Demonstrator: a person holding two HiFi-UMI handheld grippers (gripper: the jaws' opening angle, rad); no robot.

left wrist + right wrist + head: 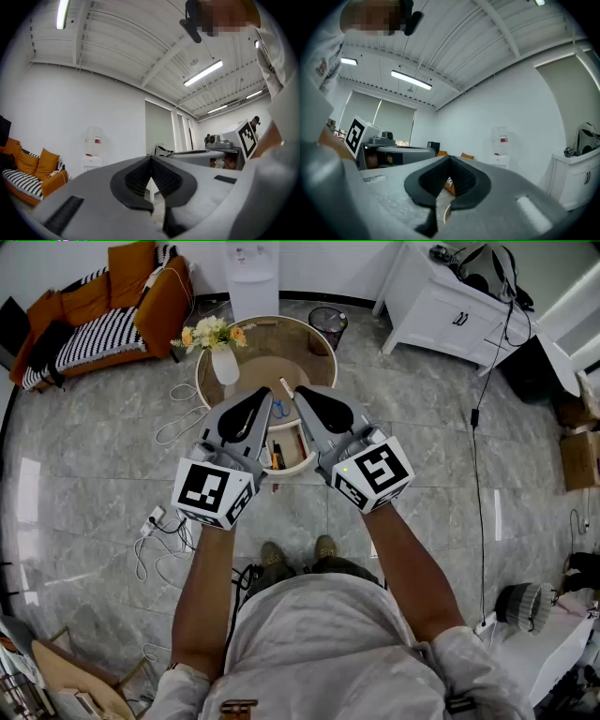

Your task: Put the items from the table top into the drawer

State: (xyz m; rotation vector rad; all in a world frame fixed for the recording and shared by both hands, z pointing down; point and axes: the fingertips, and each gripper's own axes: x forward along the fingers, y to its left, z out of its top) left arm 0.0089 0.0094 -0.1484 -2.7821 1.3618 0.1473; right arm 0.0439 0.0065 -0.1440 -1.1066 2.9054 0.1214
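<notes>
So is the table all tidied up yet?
Partly, it seems. The open drawer already holds a few things. The left gripper and right gripper are shut, holding nothing. A small white item on the table near the vase is left to put away.

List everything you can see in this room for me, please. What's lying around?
Round table: one, beige, centre.
Vase of flowers: one, white vase with yellow and orange blooms, on the table's left side.
Blue thing: one, on the table between the tongs, partly hidden.
Drawer: one, open, at the table's near edge, small things inside.
Sofa: one, orange, top left.
Water dispenser: one, white, far wall.
Waste bin: one, dark, right of the table.
Cabinet: one, white, top right.
Cables: several, white, on the floor at left.
Left tongs: grey, shut, empty.
Right tongs: grey, shut, empty.
</notes>
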